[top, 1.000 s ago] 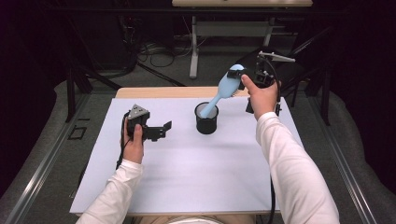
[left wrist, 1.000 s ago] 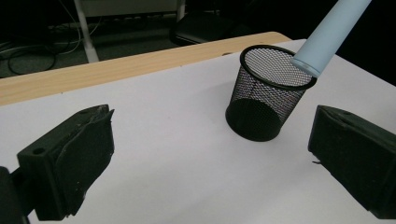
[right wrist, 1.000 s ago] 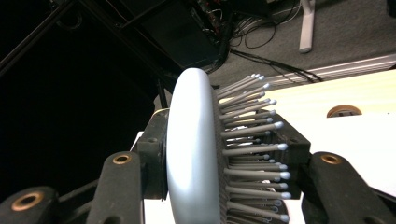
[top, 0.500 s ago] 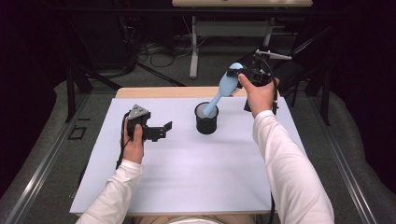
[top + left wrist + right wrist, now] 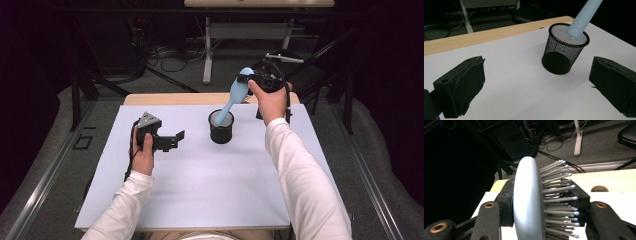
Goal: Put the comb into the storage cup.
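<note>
R gripper [image 5: 248,80] pinches hairbrush [image 5: 235,94] head (handle tip hidden, prob. in mesh cup [image 5: 221,127]); L gripper [image 5: 176,138] spread.

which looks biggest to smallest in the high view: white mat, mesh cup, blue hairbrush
1. white mat, by far the largest.
2. blue hairbrush, longer than the cup is wide, though raised nearer the camera.
3. mesh cup.
</note>
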Demonstrator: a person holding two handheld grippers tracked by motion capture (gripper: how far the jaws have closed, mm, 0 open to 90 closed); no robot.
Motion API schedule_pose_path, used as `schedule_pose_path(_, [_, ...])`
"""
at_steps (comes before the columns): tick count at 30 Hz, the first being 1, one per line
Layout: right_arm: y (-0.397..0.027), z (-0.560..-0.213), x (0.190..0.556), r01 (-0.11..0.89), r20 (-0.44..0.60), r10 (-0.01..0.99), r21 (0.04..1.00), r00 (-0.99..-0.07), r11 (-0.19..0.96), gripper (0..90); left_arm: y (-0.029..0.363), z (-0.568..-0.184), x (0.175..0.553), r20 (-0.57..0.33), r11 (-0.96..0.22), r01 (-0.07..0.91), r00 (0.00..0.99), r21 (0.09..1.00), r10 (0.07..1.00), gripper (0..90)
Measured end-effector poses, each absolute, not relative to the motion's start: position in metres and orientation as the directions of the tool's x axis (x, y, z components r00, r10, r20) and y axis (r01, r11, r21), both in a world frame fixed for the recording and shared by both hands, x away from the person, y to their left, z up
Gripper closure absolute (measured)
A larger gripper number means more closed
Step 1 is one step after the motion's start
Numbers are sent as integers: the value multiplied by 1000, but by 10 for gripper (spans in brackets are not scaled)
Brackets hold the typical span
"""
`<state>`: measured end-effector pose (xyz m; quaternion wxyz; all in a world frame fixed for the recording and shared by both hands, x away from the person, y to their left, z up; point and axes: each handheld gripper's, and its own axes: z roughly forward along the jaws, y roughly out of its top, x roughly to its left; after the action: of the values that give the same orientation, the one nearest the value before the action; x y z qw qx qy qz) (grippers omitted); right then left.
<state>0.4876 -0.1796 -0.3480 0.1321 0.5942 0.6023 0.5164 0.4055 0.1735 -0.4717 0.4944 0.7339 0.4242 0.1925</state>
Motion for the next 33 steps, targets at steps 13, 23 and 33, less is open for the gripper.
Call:
schedule_pose_path(13, [-165, -352, 489, 566, 395, 875, 804, -279, -183, 491, 173, -472, 405, -141, -147, 432, 567, 890, 812, 4])
schedule_pose_path(23, [-156, -355, 489, 560, 364, 886, 814, -288, -152, 491, 174, -472, 406, -145, -143, 433, 566, 890, 812, 4])
schedule_pose_path(33, [-141, -360, 490, 549, 288, 904, 833, -317, -73, 491, 175, -471, 406, -150, -135, 431, 565, 892, 812, 4])
